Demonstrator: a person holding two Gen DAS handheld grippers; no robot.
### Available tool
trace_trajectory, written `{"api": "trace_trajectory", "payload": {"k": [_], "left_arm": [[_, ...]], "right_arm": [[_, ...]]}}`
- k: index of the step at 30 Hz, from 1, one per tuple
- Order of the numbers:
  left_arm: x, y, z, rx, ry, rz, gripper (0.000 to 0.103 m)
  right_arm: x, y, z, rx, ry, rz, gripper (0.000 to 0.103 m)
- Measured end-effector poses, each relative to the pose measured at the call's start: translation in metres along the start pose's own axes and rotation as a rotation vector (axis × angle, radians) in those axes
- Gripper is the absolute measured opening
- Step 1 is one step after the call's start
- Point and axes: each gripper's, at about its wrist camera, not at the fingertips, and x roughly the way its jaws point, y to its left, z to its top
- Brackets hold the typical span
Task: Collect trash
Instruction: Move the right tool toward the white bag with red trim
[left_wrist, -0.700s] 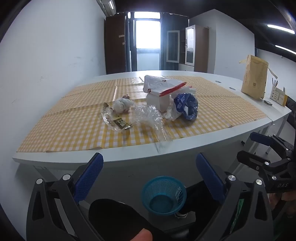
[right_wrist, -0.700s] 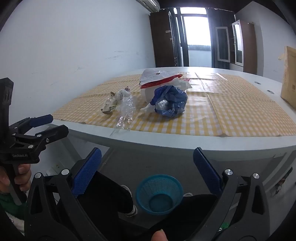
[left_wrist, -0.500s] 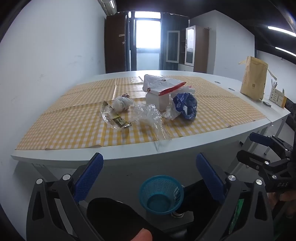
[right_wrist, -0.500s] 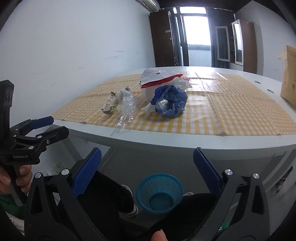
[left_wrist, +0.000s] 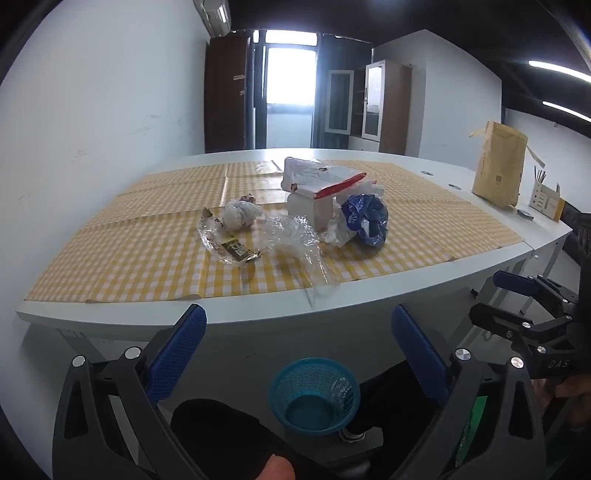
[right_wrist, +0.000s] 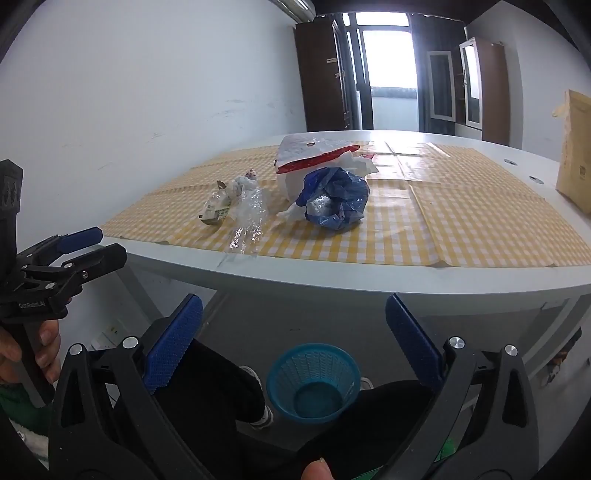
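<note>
Both claws, left claw (left_wrist: 299, 354) and right claw (right_wrist: 293, 343), gape empty; clear wrap (left_wrist: 295, 240) lies mid-frame, above the left claw, nearest.

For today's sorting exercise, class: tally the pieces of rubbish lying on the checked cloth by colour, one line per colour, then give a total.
Clear plastic: 2, the crinkled film and the labelled wrapper
White: 3, the small wad, the box and the bag with a red stripe
Blue: 1, the crumpled bag
Total: 6

An office: long white meeting table (left_wrist: 369, 306), glass-fronted cabinets (left_wrist: 373, 99)
</note>
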Motion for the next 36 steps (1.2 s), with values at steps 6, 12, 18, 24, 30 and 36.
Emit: {"api": "trace_trajectory", "payload": {"k": [6,12,18,24,30,36], "left_arm": [[0.001,0.0,0.0,0.028,-0.004,-0.012,0.098],[0.003,0.006,-0.003,0.007,-0.005,-0.017,0.098],[0.011,0.015,-0.005,-0.019,0.001,0.045,0.098],[0.016,0.031,-0.001,-0.068,0.02,0.017,0.097],[0.025,0.034,-0.001,-0.033,0.01,0.02,0.097],[0.035,0.036,0.001,-0.044,0.016,0.039,0.097]], "right_arm": [[0.001,-0.005,-0.002,0.008,0.008,-0.009,0.095],[0.002,-0.003,-0.001,0.004,0.011,-0.014,0.095],[0.005,-0.007,-0.001,0.026,0.014,-0.003,0.095],[0.008,-0.01,0.004,0.023,0.007,-0.017,0.095],[0.013,-0.014,0.01,0.024,0.0,-0.01,0.095],[0.017,-0.016,0.019,0.016,-0.013,-0.011,0.095]]}}
